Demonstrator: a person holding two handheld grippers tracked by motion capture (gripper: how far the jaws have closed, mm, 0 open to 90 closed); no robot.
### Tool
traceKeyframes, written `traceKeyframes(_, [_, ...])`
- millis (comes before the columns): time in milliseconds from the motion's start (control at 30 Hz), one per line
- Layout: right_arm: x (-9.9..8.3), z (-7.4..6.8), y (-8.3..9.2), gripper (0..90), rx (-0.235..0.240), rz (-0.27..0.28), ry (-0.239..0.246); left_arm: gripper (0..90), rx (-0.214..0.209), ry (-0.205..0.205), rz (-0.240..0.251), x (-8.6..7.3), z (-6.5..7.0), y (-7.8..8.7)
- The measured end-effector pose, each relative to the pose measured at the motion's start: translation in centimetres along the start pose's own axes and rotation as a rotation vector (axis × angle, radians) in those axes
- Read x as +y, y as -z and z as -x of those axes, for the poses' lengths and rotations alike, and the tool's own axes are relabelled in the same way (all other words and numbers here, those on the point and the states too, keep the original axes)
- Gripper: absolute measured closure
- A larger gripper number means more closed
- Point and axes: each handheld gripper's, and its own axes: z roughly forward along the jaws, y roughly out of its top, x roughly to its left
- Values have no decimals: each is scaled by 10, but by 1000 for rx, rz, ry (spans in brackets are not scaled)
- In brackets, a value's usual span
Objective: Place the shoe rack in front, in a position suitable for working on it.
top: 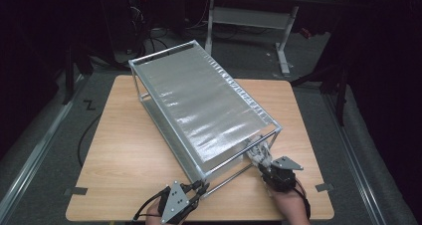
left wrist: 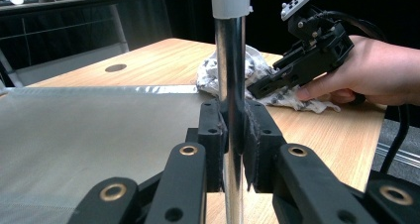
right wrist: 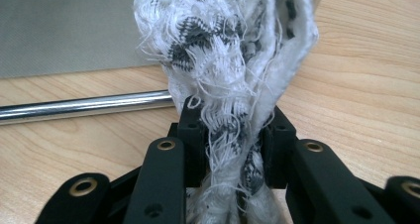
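A metal shelf rack [top: 199, 105] with a silvery mesh panel stands tilted across the wooden table [top: 124, 155]. My left gripper [top: 201, 187] is at the rack's near corner, shut on its chrome post [left wrist: 230, 60], which runs upright between the pads [left wrist: 212, 135]. My right gripper [top: 260, 161] is at the rack's right near corner, with a frayed white and grey cloth [right wrist: 233, 45] pinched between its jaws. In the left gripper view the cloth [left wrist: 257, 68] lies bunched on the table beyond the post, with the right gripper [left wrist: 265, 87] and its hand on it.
A chrome rod [right wrist: 84, 107] of the rack lies low over the table just left of the cloth, with the mesh panel [right wrist: 64, 26] behind it. Another table's white legs [top: 283, 46] stand beyond. The table's near edge [top: 199, 219] is close to both hands.
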Motion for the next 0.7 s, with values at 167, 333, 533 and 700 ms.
traceKeyframes(167, [0, -6, 0, 731, 18, -1, 24, 796, -1, 1, 0, 0, 0, 0])
traceKeyframes(333, [0, -17, 2, 734, 75, 0, 53, 796, -2, 2, 1, 0, 0, 0])
traceKeyframes(533, [0, -39, 5, 735, 148, -7, 110, 797, -3, 3, 0, 0, 0, 0])
traceKeyframes(700, [1, -73, 9, 735, 242, -5, 186, 797, -3, 5, -1, 0, 0, 0])
